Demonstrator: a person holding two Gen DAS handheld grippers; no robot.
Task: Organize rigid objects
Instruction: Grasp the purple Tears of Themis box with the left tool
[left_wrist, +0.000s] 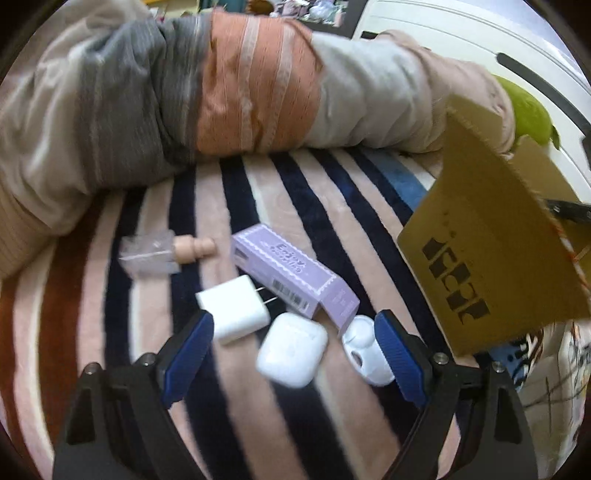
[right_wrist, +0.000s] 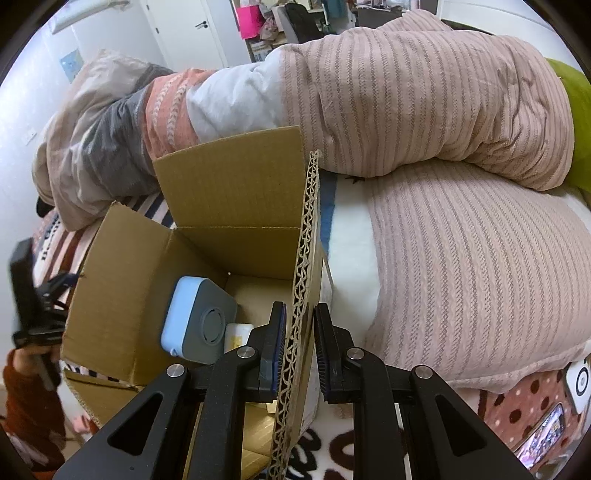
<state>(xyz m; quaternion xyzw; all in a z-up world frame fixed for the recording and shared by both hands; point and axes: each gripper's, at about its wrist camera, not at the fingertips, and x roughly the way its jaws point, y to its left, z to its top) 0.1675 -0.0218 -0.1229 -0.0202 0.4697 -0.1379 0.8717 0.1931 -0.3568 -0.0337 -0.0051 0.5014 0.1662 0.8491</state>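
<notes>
On a striped blanket (left_wrist: 258, 192) spread over a bed, the left gripper (left_wrist: 293, 350) hangs with its blue-padded jaws spread wide and holding nothing, bracketing a white earbud case (left_wrist: 291, 350) that lies between them untouched. Just beside the right-hand pad sits a second, rounder white earbud case (left_wrist: 364, 350). Directly ahead lie a white wall charger (left_wrist: 236, 308), prongs pointing toward a lilac carton (left_wrist: 291, 278), and beyond those a clear bottle with a wooden cap (left_wrist: 162, 253). A bunched duvet (left_wrist: 221, 92) closes off the far side.

The right gripper (right_wrist: 298, 350) straddles the upright flap of the cardboard box (right_wrist: 236, 192), one pad against the corrugated edge, the other a little apart from it; the jaws stand narrow, and whether they truly pinch the flap cannot be told. Inside the box already rest a blue-and-grey device (right_wrist: 197, 325) and a small pale-yellow item (right_wrist: 236, 334), partly hidden. The box stands to the right of the loose pieces, near them.

The step in hand looks like the pick-up of the nearest earbud case, with sorting partly done. The next move likely calls for lowering the left jaws squarely around the smooth, rounded case and closing gently, since the shell could slip sideways or nudge its neighbour.
</notes>
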